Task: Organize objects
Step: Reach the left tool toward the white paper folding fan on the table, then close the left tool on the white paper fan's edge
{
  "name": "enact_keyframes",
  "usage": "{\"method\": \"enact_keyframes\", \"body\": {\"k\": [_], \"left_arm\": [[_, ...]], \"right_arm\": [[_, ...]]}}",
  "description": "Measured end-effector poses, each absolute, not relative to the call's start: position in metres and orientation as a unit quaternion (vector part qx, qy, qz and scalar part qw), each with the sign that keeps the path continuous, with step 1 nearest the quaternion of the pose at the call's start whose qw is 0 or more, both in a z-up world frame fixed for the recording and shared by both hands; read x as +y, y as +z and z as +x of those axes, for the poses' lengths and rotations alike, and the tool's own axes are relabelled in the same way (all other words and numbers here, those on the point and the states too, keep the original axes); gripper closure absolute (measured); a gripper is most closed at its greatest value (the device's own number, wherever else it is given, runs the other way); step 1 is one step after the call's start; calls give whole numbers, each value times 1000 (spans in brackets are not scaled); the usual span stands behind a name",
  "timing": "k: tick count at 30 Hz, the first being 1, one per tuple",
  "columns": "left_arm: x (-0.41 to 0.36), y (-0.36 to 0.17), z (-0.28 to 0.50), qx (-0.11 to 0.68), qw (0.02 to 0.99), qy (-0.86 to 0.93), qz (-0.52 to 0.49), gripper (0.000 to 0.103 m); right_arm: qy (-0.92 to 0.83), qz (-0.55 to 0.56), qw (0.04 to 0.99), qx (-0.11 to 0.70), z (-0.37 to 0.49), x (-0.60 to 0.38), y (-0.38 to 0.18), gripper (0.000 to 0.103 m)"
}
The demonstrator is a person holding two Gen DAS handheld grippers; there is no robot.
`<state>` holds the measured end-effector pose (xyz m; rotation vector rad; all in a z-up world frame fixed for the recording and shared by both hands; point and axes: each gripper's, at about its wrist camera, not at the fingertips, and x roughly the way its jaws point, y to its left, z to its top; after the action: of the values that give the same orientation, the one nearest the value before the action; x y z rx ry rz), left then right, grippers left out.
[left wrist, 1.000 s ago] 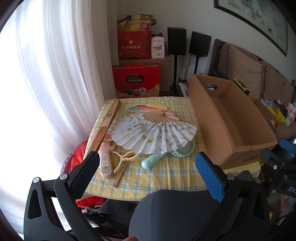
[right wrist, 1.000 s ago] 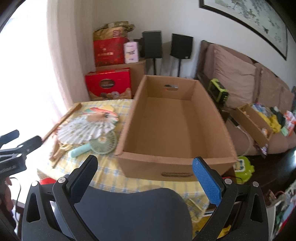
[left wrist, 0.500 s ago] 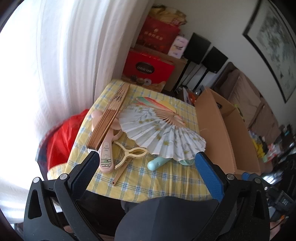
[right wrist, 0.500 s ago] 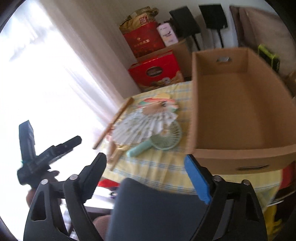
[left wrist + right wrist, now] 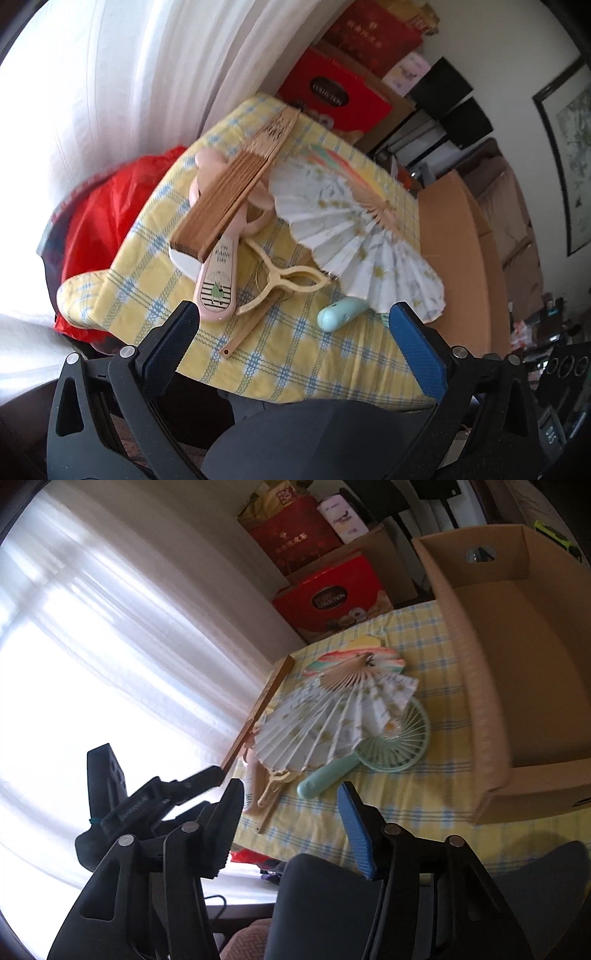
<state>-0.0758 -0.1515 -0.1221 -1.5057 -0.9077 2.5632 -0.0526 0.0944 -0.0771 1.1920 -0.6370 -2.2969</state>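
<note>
A large open-topped brown cardboard box (image 5: 517, 657) with a cut-out handle hole in its far wall stands on the right side of a table covered by a yellow cloth with a blue check (image 5: 295, 354); as far as the right wrist view reaches into it, its floor is bare. The fans to be organized all lie on the cloth outside the box. A spread white paper folding fan with pale flower print (image 5: 354, 229) lies in the middle, partly over a round flat fan with pastel stripes (image 5: 354, 657) behind it and over the cage of a mint-green handheld electric fan (image 5: 369, 749), whose handle points toward the near table edge. To the left, a closed brown wooden folding fan (image 5: 236, 184) rests across a pink handheld fan with a striped handle (image 5: 218, 284), with a cream plastic fan frame (image 5: 284, 280) and a thin wooden stick (image 5: 245, 328) just beside them. The left gripper (image 5: 291, 332) hangs over the near table edge, its jaws wide apart with nothing between them. The right gripper (image 5: 291, 805) is near the mint fan's handle; its jaws have just been closing, stand partly apart and grip nothing. A red bag (image 5: 110, 206) sits beside the table by the white curtain (image 5: 129, 74), and red gift boxes (image 5: 332, 594) are stacked behind.
</note>
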Motion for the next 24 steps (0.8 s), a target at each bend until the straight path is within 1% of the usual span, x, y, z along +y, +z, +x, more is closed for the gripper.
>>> {"method": "enact_keyframes", "body": {"k": [2,4,6,8,9,10,12,16,19,23,24], "left_arm": [[-157,-128,-76,-317,19,818,-481,4],[-165,-133,-75,-359,29,806,-469,8],[-171,-136,-73,-413,45,793,-446,8],[-173,-140,-74,-446,58,781,-434,8],[-173,-144,-77,-463,69,772,-430,11],[-173,-148,-80,-471,77,764,-434,16],[-173,-159,-87,-491,82,745,-445,22],[-173,-176,-94,-528,89,719,-444,38],[-171,-181,-99,-531,87,718,-441,42],[-169,-189,-105,-547,92,709,-436,48],[-167,-190,-108,-548,94,708,-435,51]], "right_arm": [[-834,444,233,-231,-57,88,-85,52],[-828,448,232,-242,-61,87,-93,52],[-820,449,233,-266,-65,87,-102,52],[-810,447,239,-296,-68,89,-109,52],[-805,446,240,-309,-69,89,-112,52],[-801,445,239,-322,-71,89,-115,52],[-795,442,237,-341,-74,87,-118,52],[-789,428,220,-382,-78,90,-126,53],[-772,435,215,-411,-89,87,-138,60],[-754,441,198,-444,-96,90,-153,63],[-753,440,195,-449,-97,90,-155,64]]}}
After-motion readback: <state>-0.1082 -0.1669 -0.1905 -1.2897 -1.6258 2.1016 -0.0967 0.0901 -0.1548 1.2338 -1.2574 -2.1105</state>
